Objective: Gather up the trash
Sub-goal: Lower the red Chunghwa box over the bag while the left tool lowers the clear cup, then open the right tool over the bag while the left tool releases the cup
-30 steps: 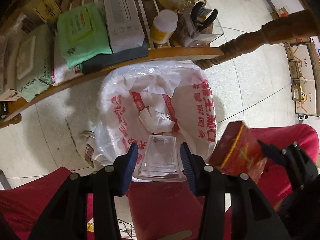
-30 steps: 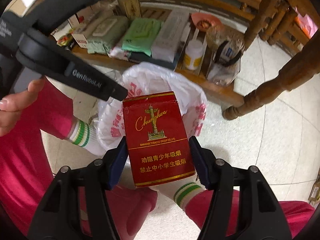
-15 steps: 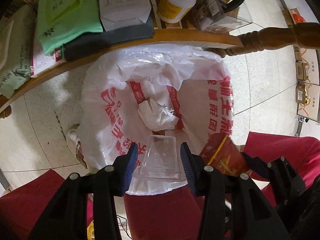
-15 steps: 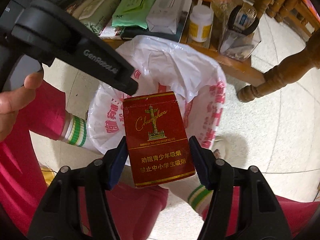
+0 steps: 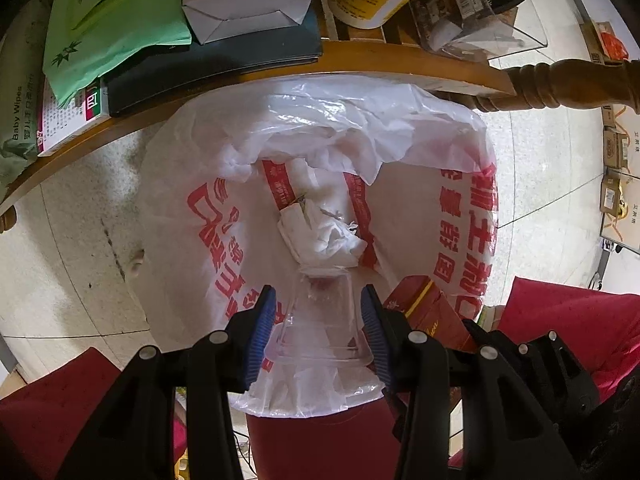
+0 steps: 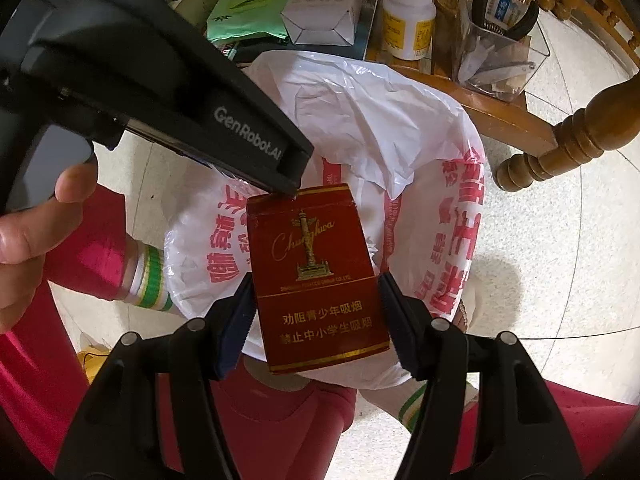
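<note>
Clear cup (image 5: 320, 320), red pack (image 6: 320, 280) — above bag (image 5: 460, 208)

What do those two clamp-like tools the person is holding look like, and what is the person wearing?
Each is black plastic with two angular fingers, silver screw heads and ribbed dark blue pads. The left gripper carries white "GenRobot.AI" lettering on its side, seen in the right wrist view. The right gripper has the same build. The person wears bright pink-red trousers and white socks with green stripes.
</note>
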Tool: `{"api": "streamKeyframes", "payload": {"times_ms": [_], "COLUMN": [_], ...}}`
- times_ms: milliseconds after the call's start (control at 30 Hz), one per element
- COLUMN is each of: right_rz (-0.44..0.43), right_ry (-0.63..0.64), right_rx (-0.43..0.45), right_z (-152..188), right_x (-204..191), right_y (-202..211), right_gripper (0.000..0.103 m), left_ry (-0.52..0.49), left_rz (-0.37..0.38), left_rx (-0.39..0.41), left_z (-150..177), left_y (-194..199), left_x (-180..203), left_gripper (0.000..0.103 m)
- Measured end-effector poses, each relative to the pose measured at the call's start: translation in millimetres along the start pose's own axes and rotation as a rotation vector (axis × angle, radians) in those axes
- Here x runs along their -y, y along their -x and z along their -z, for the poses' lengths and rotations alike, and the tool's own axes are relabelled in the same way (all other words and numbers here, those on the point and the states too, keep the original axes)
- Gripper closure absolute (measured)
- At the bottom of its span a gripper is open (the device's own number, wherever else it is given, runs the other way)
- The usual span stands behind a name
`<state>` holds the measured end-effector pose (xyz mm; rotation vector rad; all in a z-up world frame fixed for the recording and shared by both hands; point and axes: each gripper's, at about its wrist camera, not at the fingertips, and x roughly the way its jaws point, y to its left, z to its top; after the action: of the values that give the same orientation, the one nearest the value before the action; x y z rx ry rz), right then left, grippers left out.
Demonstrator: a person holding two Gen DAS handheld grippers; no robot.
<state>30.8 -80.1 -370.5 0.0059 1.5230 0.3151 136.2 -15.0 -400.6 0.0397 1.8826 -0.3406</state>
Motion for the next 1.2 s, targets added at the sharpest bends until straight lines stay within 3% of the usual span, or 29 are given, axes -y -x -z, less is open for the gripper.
{"api": "streamKeyframes", "payload": {"times_ms": [533, 567, 633, 667, 767, 1200], "right_rz": [-0.044, -0.047, -0.052, -0.053, -0.052, -0.06], "right_ry": [-0.015, -0.014, -0.012, -0.011, -0.007, -0.01], "right_rx": [-0.004, -0.001, -0.001, 0.002, 0.003, 0.011], "right_z": [-3, -3, -4, -3, -3, -4], "right_x": [1, 0, 0, 0, -1, 1], "right_y": [-6, -6, -6, -5, -5, -1], "right_gripper": [0.043, 0.043, 0.033, 0.032, 0.032, 0.032], "left_ry": [0.036, 0.036, 0.035, 0.033, 0.006, -0.043], "left_rz": [-0.011, -0.015, -0.017, -0.019, -0.048, -0.081], "left_rx": [-0.018, -0.019, -0.026, -0.03, -0.022, -0.007], "left_z": [-2, -2, -3, -3, -3, 4], "left_y": [-11, -11, -12, -13, -12, -6], "left_x": [-8, -8, -7, -6, -3, 6], "left_gripper": [0.059, 0.058, 0.051, 0.045, 0.039, 0.037]}}
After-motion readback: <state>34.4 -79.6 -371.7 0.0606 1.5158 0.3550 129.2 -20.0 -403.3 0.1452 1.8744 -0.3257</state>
